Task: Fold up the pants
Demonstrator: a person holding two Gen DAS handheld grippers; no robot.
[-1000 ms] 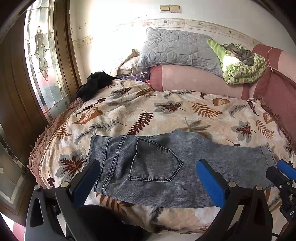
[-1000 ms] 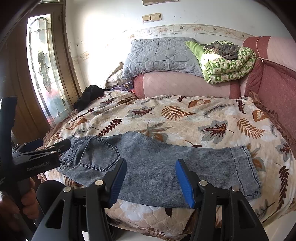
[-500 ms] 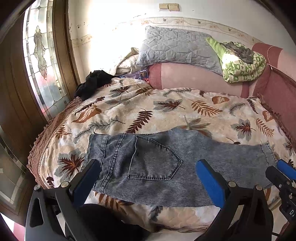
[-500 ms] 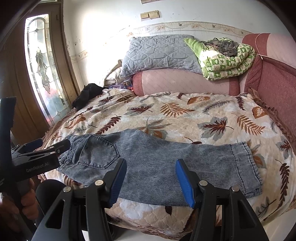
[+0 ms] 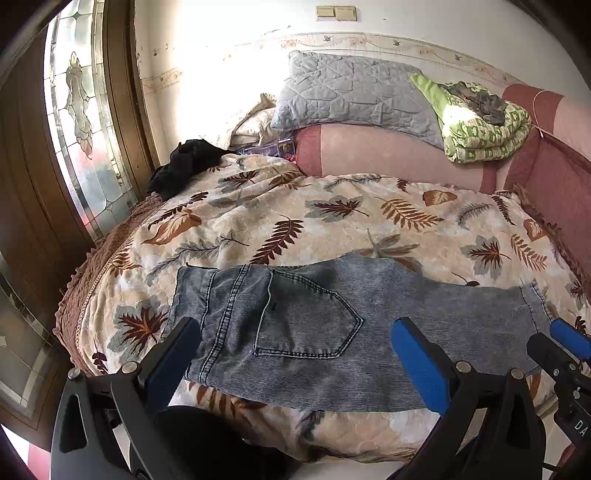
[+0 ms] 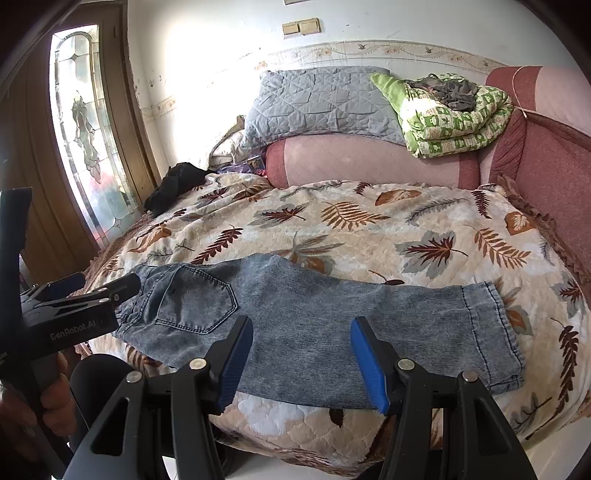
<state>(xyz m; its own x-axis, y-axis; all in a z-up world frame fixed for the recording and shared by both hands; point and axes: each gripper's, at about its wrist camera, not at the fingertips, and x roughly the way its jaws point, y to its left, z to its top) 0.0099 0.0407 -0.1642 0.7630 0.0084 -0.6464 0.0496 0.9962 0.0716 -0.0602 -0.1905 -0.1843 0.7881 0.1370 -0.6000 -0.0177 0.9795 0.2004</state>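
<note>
Both grippers hovered empty over pants, fingers apart, no grasp yet.
Left gripper [image 5: 291, 354] fingers stood wide above the waist end; right gripper [image 6: 303, 358] fingers stood about half apart above the leg, nothing between either pair. Best next, I judged: pinch waistband and hem, lift evenly, bring hem to waist. Pants [image 6: 314, 325]: grey-blue denim, legs stacked, flat along the bed's [image 6: 369, 229] front edge, back pocket up, hem toward the right edge.

I see white wall [image 6: 388, 22] | stained-glass door [image 5: 79, 122] left, sunlit | leaf-print bedspread [image 5: 369, 221] | pink headboard [image 6: 369, 162] | grey pillow [image 5: 351, 92].
</note>
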